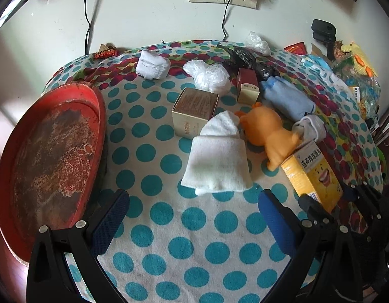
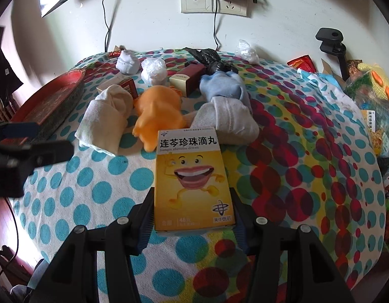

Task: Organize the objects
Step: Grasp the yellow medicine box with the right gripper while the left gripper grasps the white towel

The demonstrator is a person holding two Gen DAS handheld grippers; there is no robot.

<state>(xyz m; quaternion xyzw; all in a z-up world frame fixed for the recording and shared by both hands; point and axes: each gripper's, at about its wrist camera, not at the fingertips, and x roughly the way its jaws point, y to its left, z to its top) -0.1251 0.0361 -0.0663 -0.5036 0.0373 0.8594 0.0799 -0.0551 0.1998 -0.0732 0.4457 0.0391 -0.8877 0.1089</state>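
Observation:
My right gripper (image 2: pixel 192 195) is shut on a yellow medicine box (image 2: pixel 192 176), its pads pressing both long sides just above the polka-dot cloth (image 2: pixel 93 192). The left wrist view shows that box (image 1: pixel 313 176) at the right, beside the orange rubber toy (image 1: pixel 270 133). My left gripper (image 1: pixel 193 197) is open over the cloth, nothing between its fingers. A folded white sock (image 1: pixel 217 164) lies just ahead of its tips. A worn red tray (image 1: pixel 55 139) stands at the left.
Behind the sock sit a beige carton (image 1: pixel 194 111), a maroon box (image 1: pixel 247 88), a blue sock (image 1: pixel 288 98), a grey sock (image 2: pixel 232 118), plastic bags (image 1: pixel 207 75) and a rolled white sock (image 1: pixel 151 65). Cluttered packets (image 2: pixel 371 88) crowd the right edge. Cables hang down the wall.

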